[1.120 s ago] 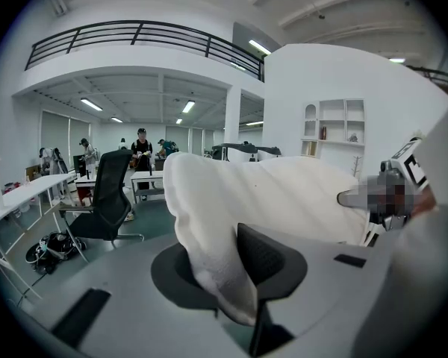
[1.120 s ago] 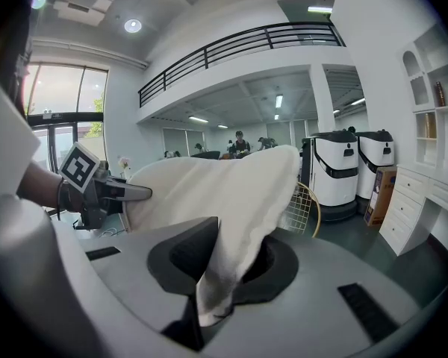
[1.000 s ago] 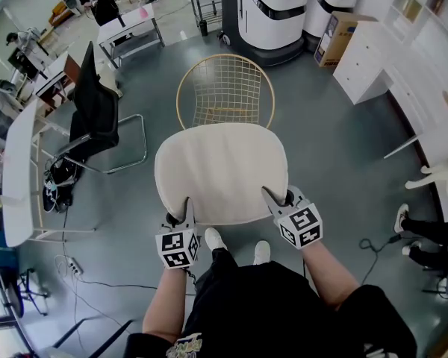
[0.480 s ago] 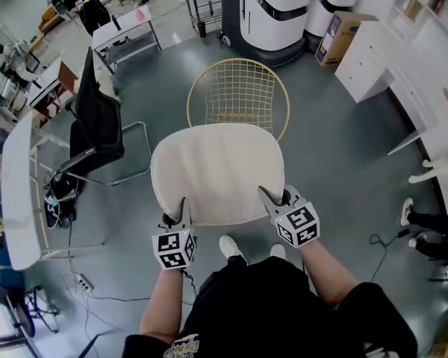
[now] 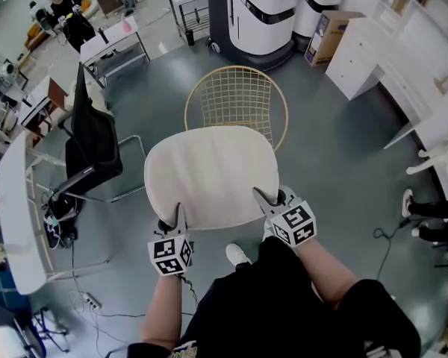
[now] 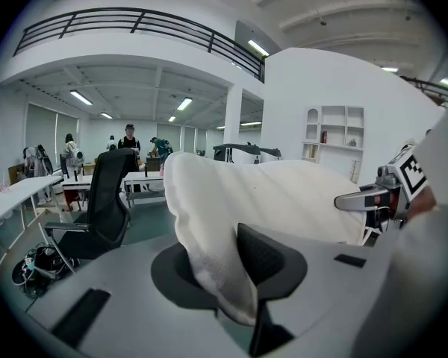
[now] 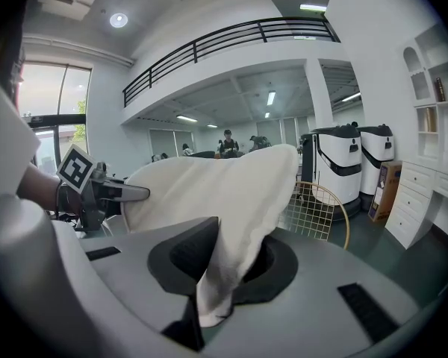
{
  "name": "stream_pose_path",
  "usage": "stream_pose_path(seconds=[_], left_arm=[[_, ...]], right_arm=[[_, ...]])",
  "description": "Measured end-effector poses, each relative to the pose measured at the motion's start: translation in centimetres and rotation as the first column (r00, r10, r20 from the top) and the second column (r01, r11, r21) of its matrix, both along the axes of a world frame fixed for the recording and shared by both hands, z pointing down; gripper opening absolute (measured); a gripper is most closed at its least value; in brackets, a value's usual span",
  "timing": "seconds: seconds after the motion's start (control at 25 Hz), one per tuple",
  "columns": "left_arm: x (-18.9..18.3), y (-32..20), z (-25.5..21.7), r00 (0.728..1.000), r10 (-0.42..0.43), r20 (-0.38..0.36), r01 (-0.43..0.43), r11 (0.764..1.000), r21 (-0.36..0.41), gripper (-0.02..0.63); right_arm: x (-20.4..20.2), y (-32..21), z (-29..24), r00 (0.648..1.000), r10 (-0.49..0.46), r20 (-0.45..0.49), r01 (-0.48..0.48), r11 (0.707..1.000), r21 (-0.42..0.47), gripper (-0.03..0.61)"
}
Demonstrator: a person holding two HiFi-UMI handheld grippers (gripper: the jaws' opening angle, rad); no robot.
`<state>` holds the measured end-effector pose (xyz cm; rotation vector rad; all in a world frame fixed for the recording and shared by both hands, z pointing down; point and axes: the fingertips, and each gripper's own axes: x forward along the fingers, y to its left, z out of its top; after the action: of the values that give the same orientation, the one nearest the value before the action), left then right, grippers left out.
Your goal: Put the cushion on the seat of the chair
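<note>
A cream, rounded cushion point(image 5: 211, 174) hangs flat in the air between both grippers, just in front of a gold wire chair point(image 5: 239, 103) whose near rim it covers. My left gripper point(image 5: 176, 216) is shut on the cushion's near left edge, and the white fabric point(image 6: 224, 267) is pinched between its dark pads. My right gripper point(image 5: 267, 200) is shut on the near right edge, with the fabric point(image 7: 228, 263) folded between its jaws. From the right gripper view, the chair's mesh back point(image 7: 317, 215) stands beyond the cushion.
A black office chair point(image 5: 93, 136) stands left of the wire chair, beside white desks point(image 5: 19, 200). Two large white machines point(image 5: 265, 6) and a cardboard box point(image 5: 328, 32) stand behind it, white cabinets point(image 5: 373, 54) at the right. People are at the far left. Cables lie on the grey floor.
Both grippers have carried the cushion forward towards the wire chair, and the person has stepped after it. The cushion's far edge now overlaps the chair's front rim.
</note>
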<state>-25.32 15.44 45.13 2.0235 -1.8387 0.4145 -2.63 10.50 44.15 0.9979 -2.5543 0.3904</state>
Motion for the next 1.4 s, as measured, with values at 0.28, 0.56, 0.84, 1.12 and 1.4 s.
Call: stream_pose_path(seconds=[0.28,0.56,0.84,1.12,1.4], left_arm=[[0.9,-3.7,-0.4,1.0,0.03,0.001,-0.03,0.999,0.013,0.098],[3.3,-10.4,-0.3,0.998,0.058,0.007,-0.058,0.998,0.008,0.098],[7.2,-19.1,1.3,0.997,0.08,0.002,-0.08,0.997,-0.015,0.1],[8.7,-27.4,2.8,0.997,0.071,0.002,-0.071,0.997,-0.023,0.101],[9.4,-32.6,5.0,0.994,0.102,0.03,-0.102,0.995,-0.019,0.104]], right_arm=[[1.1,-3.3,-0.5,1.0,0.018,0.001,-0.018,1.0,0.017,0.071],[3.8,-9.4,0.1,0.999,0.05,0.018,-0.05,0.999,0.016,0.071],[7.8,-17.5,2.0,0.997,0.073,0.012,-0.073,0.997,-0.012,0.071],[9.3,-25.8,3.4,0.998,0.067,0.004,-0.067,0.998,0.005,0.071],[10.1,-30.8,6.2,0.997,0.08,-0.011,-0.08,0.997,0.01,0.071]])
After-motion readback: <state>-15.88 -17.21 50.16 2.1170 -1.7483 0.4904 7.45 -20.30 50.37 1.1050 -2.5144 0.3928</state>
